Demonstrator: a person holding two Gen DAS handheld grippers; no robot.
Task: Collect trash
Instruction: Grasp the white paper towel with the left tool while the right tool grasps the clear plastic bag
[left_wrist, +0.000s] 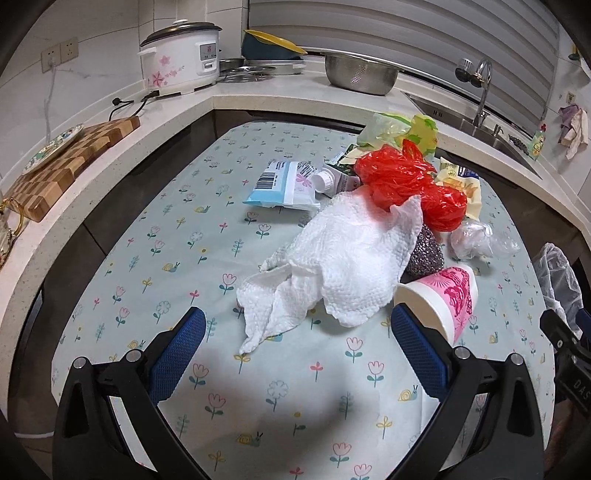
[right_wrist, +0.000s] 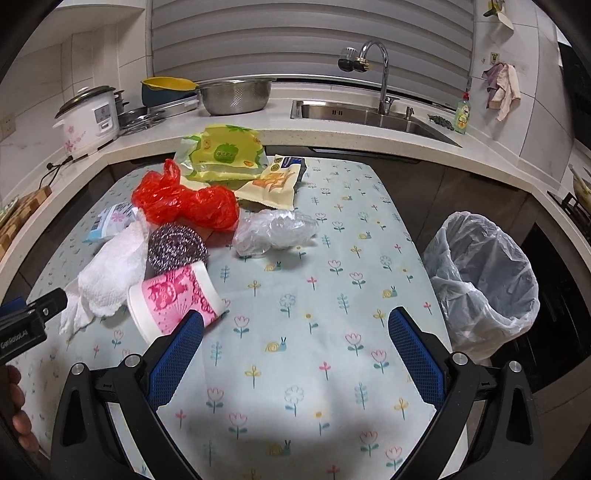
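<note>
Trash lies on a flowered tablecloth (left_wrist: 207, 258). A white paper towel (left_wrist: 332, 273) lies just ahead of my open, empty left gripper (left_wrist: 295, 332). A pink paper cup (left_wrist: 443, 299) lies on its side by its right finger. Behind are a red plastic bag (left_wrist: 406, 184), a steel scourer (left_wrist: 424, 251), a blue wipes pack (left_wrist: 284, 184), a small carton (left_wrist: 332, 177), clear plastic (left_wrist: 476, 240) and yellow wrappers (left_wrist: 461, 181). My right gripper (right_wrist: 295, 332) is open and empty over bare cloth (right_wrist: 332, 295), the cup (right_wrist: 173, 299) at its left finger. A lined bin (right_wrist: 484, 280) stands right of the table.
A counter wraps around the table with a rice cooker (left_wrist: 181, 59), a steel colander (left_wrist: 360, 74), a sink with tap (right_wrist: 373, 107) and a wooden board (left_wrist: 70, 166). A green and yellow bag (right_wrist: 221, 155) lies at the table's far edge.
</note>
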